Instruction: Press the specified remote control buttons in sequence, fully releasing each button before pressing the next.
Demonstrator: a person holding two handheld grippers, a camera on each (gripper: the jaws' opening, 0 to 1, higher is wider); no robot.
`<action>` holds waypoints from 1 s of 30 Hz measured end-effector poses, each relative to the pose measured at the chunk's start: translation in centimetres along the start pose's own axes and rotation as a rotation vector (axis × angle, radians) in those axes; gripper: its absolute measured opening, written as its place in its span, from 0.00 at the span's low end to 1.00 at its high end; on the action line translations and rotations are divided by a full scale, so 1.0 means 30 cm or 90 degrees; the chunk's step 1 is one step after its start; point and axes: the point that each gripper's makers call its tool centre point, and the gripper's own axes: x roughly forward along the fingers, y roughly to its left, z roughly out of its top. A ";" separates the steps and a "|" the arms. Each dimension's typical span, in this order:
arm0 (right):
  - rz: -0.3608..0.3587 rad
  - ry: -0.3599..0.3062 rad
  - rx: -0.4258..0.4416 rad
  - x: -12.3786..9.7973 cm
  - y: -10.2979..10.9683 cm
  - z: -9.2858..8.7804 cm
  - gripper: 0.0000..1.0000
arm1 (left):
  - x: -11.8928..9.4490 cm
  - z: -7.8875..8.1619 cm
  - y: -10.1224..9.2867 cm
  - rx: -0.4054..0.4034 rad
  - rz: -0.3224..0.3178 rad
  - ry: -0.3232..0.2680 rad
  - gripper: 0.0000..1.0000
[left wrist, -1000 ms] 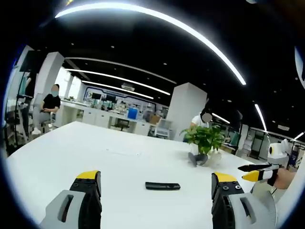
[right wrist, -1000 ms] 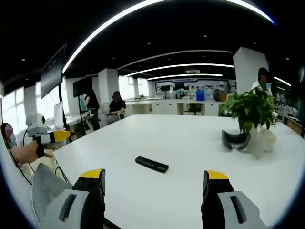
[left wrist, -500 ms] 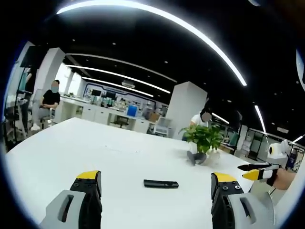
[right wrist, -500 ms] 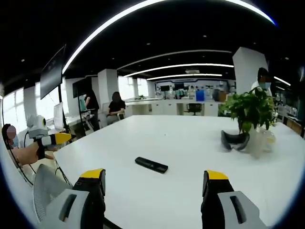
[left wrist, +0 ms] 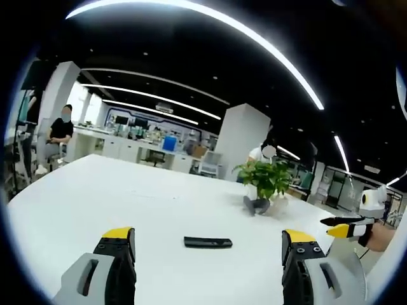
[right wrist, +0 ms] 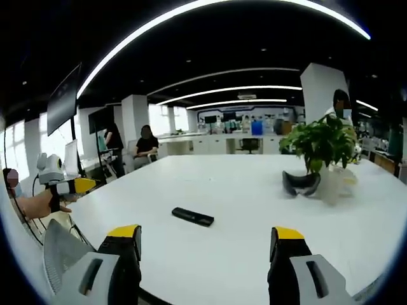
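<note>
- The remote control [left wrist: 208,242] was a slim, flat black bar lying on the smooth white counter [left wrist: 95,197], ahead of the left gripper [left wrist: 208,249] and between its two jaws, untouched by either.
- In the right gripper view the same remote control [right wrist: 193,216] lay ahead of the right gripper [right wrist: 208,244], nearer its left jaw, and apart from both.
- Both pairs of jaws stood wide apart and held nothing; each jaw was grey and black with a yellow tip.
- No buttons, brand or writing could be made out on the remote; it was too small and dark.
- A leafy green potted plant [left wrist: 265,181] stood farther along the counter, beyond the left gripper's right jaw, with a dark curved object [left wrist: 257,204] at its base whose nature was unclear.
- At the right edge of the left gripper view, the other gripper showed, partly cut off, its yellow tips close together.
- A seated person [left wrist: 58,135] in black was far beyond the left jaw.
</note>
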 end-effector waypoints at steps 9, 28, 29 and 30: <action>-0.012 0.003 -0.002 -0.009 -0.036 -0.004 0.82 | 0.018 -0.011 -0.013 0.001 -0.004 0.001 0.99; 0.018 0.006 -0.007 0.077 -0.008 0.015 0.80 | 0.008 -0.017 0.048 0.006 0.023 0.016 0.99; 0.016 0.007 -0.007 0.078 -0.010 0.013 0.81 | 0.012 -0.017 0.050 0.005 0.021 0.016 0.99; 0.016 0.009 -0.007 0.079 -0.011 0.012 0.81 | 0.014 -0.018 0.050 0.004 0.019 0.017 0.99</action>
